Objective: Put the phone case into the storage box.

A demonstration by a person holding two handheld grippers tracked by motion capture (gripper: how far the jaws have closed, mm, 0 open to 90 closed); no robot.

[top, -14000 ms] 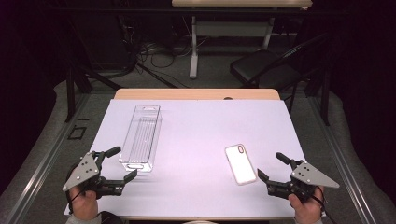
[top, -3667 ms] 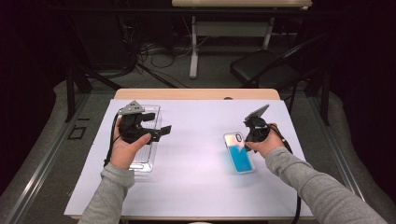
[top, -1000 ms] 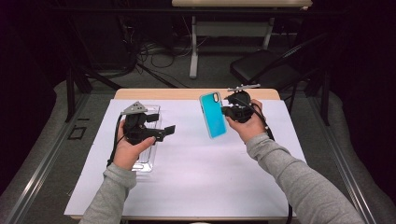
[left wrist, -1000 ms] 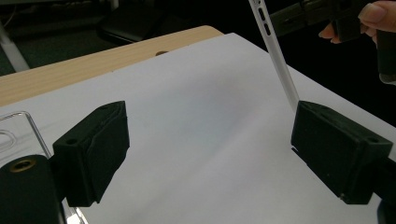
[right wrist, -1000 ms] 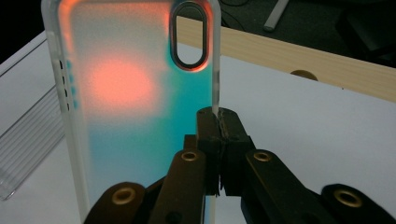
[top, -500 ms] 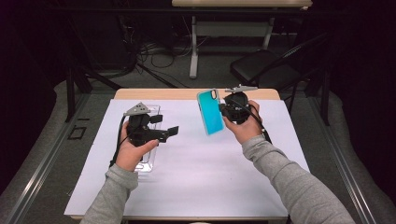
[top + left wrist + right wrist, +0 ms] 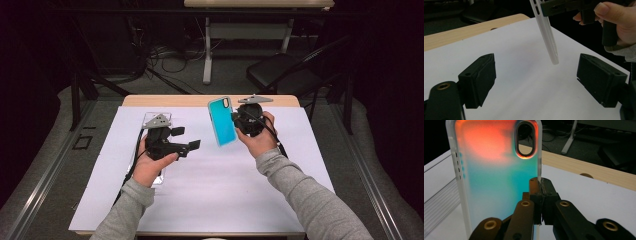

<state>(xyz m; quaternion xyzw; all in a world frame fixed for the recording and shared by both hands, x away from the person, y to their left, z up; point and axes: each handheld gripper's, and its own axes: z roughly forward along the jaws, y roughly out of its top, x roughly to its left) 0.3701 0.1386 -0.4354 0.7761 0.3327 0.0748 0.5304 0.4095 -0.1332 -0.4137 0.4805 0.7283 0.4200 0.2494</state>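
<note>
High view: translucent teal phone case with white rim and oval camera cutout (image 7: 221,121), held upright above the table's far middle, its edge clamped in the right gripper (image 7: 235,120). Left gripper (image 7: 187,140), empty, spread wide, jaws just closing slightly. Clear plastic tray (image 7: 150,120) mostly hidden beneath the left hand.

Phone case (image 7: 222,121): was flat on the surface (image 7: 210,200) near its right side; now lifted clear, upright, pinched along one edge in my right gripper (image 7: 235,120) and carried toward centre. Left gripper (image 7: 187,140): moved from the near-left corner up over the clear tray (image 7: 155,120); fingers lately narrowing slightly, nothing between them.
</note>
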